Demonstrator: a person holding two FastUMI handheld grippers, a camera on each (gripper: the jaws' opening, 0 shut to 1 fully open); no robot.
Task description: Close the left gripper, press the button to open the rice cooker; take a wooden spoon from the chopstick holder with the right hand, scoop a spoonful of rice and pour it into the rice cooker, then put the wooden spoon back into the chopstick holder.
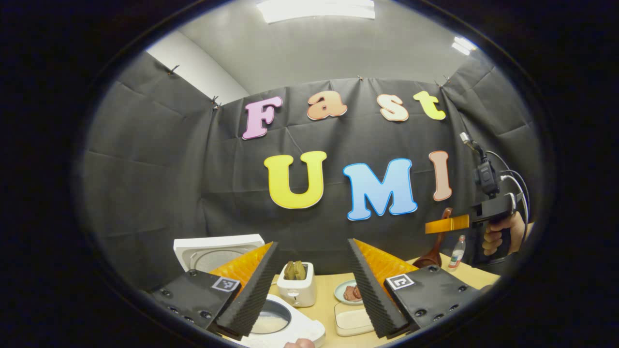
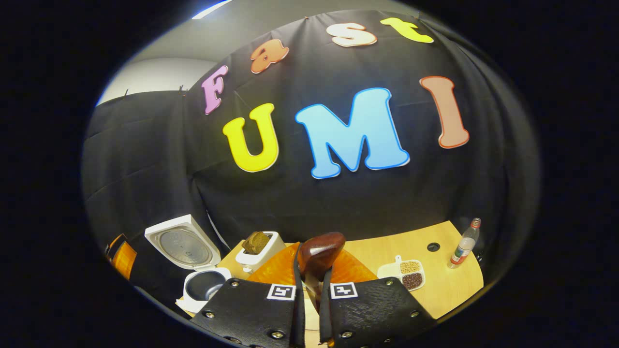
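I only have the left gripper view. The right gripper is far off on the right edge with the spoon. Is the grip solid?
Observer: Yes. In the right gripper view the right gripper is shut on the wooden spoon, one finger on each side of the handle.
Operator: Which way is the bowl facing?
Observer: Its rounded back is toward the camera, above the fingers.
Operator: What is on the table right of the spoon?
Observer: A white divided dish with two kinds of grain or beans, and a small bottle at the far right.
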